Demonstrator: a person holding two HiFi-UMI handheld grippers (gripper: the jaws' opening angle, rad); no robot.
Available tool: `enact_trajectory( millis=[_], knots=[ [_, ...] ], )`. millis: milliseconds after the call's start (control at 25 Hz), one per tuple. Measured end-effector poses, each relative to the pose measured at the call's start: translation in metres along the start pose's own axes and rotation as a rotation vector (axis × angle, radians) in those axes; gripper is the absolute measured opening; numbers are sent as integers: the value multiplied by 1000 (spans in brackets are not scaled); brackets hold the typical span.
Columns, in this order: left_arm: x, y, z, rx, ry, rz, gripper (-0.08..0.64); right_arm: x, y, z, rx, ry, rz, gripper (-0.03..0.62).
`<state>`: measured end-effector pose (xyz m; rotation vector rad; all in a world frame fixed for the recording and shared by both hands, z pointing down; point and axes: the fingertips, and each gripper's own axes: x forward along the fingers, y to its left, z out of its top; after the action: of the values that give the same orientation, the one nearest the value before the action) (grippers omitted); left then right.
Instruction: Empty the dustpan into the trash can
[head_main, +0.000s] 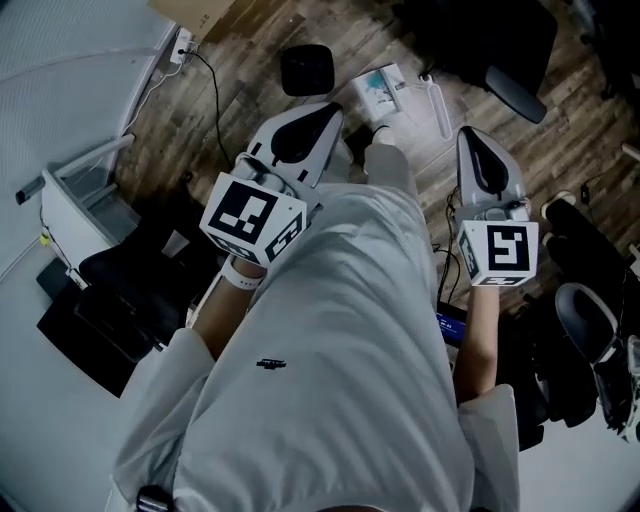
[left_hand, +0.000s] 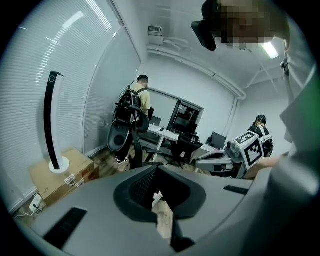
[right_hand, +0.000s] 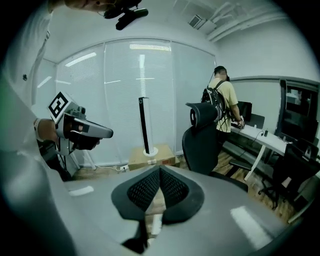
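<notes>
In the head view a small black bin (head_main: 307, 68) stands on the wood floor ahead of me. To its right lies a white and teal item (head_main: 382, 88) with a white handle (head_main: 437, 105); whether it is the dustpan I cannot tell. My left gripper (head_main: 325, 112) is held in front of my chest, shut and empty, short of the bin. My right gripper (head_main: 468, 137) is beside it, also shut with nothing in it. In the left gripper view the left gripper (left_hand: 157, 174) has its jaws together, as does the right gripper (right_hand: 160, 172) in its own view.
Black office chairs stand at my left (head_main: 120, 270), at my right (head_main: 585, 320) and ahead (right_hand: 202, 135). A cardboard box (right_hand: 150, 157) bears a tall black pole lamp (right_hand: 143, 125). A person with a backpack (right_hand: 222, 102) stands at a white desk (right_hand: 260, 137). A cable (head_main: 215, 85) runs over the floor.
</notes>
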<state>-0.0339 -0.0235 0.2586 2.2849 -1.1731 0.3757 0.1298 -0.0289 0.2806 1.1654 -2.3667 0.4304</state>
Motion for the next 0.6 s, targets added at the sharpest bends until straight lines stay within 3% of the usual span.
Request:
enact_trajectory(
  millis=[440,520,600],
  knots=[
    [30,-29,-19,73,9,81,8,34,-6,-36,-27,84,122,14],
    [33,-29,-28,82,21,108,8,43,-6,-48,-17,110,141,82],
    [37,-28,-34,75,19,119,8,53,-10,-58,-13,131,133,107]
  ],
)
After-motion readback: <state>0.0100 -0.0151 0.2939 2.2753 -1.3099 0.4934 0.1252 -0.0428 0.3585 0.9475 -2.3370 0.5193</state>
